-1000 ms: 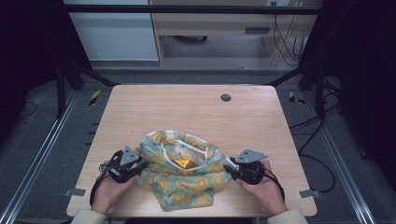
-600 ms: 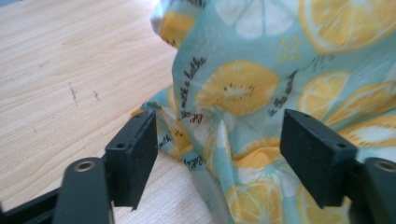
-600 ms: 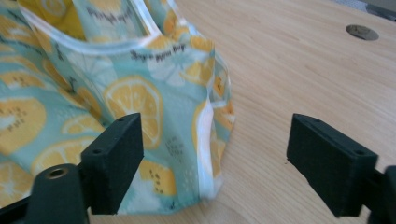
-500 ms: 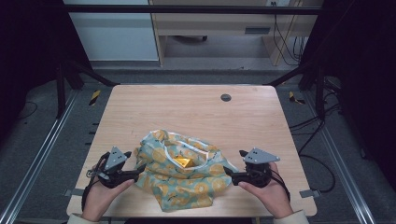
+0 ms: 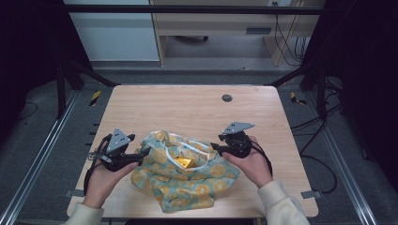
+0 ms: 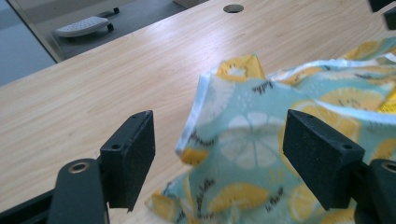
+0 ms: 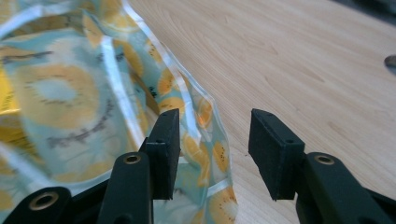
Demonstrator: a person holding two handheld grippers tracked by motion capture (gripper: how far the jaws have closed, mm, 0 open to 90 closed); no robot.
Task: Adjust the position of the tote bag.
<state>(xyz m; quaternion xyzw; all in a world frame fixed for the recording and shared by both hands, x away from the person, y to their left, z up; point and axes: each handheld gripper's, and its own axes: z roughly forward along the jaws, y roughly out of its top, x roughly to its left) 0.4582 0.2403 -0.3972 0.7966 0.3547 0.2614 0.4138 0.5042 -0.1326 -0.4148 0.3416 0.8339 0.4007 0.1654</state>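
Wooden table [image 5: 187, 108]; lemon-print bag [image 5: 187, 176] lies crumpled near its front edge. Left gripper [image 5: 143, 154]: jaws wide, bag's rim between, untouched. Right gripper [image 5: 215, 147]: jaws just closing, half-open, rim between, 1 pad near it.

bag [image 5: 187, 176]: teal, yellow lemon-slice print, white trim | table [image 5: 187, 110]: light wood grain | jaws: black

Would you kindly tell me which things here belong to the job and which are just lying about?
In the job:
lemon-print bag
yellow packet inside it
left gripper, jaws apart
right gripper, jaws apart

Lying about:
table hole cap
desk behind
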